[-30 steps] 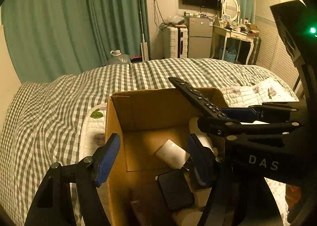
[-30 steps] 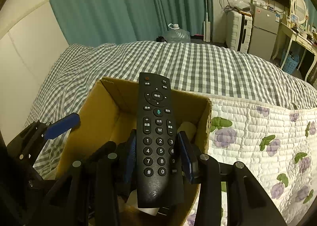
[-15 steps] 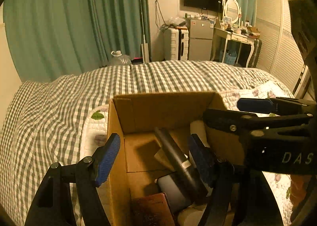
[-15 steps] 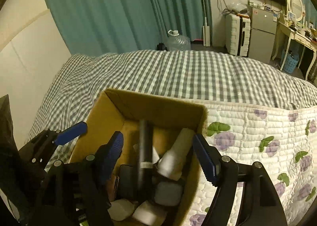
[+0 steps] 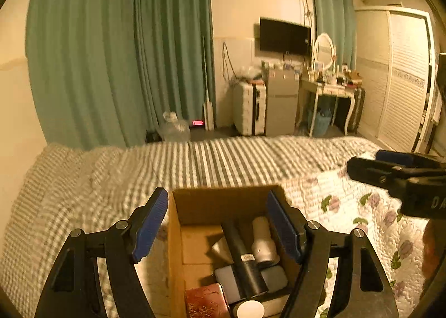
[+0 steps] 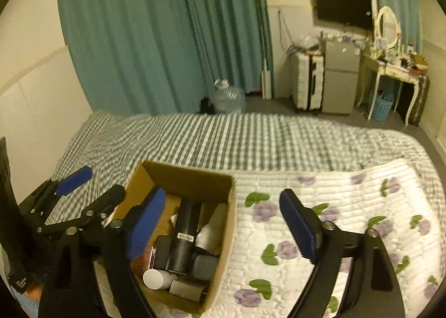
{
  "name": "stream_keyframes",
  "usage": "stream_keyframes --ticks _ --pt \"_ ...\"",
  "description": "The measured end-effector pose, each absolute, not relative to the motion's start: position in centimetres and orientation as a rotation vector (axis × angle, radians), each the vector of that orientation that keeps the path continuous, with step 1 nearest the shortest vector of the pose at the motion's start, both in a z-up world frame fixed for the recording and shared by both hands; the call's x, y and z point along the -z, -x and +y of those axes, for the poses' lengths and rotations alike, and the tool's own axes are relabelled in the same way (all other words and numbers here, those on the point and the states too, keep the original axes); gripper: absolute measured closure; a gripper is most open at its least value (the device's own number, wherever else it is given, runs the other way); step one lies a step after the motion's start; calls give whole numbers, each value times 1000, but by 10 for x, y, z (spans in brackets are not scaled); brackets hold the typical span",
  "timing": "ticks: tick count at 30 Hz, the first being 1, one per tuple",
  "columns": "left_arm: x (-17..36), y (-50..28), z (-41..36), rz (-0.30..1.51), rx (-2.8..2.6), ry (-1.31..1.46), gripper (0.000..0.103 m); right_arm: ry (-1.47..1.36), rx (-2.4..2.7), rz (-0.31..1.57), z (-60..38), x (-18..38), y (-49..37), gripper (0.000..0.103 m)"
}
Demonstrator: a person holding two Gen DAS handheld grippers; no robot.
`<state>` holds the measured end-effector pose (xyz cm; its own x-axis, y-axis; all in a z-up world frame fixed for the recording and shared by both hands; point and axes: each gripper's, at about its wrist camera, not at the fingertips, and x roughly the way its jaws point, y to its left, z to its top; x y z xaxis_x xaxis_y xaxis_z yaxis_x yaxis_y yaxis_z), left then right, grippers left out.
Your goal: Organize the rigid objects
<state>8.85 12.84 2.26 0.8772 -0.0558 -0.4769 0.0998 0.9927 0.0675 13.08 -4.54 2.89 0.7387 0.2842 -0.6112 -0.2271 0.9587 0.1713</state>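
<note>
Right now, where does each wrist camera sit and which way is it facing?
Left wrist: on the left gripper, above the cardboard box, facing the curtains; right gripper's finger at right edge.
Right wrist: on the right gripper, over the box's right wall and the floral quilt; left gripper at left.
Shared: box, black remote, checked bed.

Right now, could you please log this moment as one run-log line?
left claw: open, empty | right claw: open, empty | remote: in cardboard box | box: on bed
</note>
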Motion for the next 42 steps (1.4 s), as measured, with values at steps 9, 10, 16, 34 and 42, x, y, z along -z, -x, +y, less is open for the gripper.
stream_keyframes --ticks 9,10,16,34,42 --pt "-89 -20 110 247 60 -104 25 -61 -181 443 -75 -91 -65 0" --pt "-93 -13 108 231 65 -102 24 -48 -170 420 -75 -96 -57 0" --pt "-100 25 105 154 75 -62 22 -12 -137 285 -73 -118 -9 0" --pt "-21 41 112 297 80 -59 21 -45 -44 287 -68 -27 30 0" --pt "-13 41 117 321 65 -49 21 -59 -34 322 -68 -17 24 0"
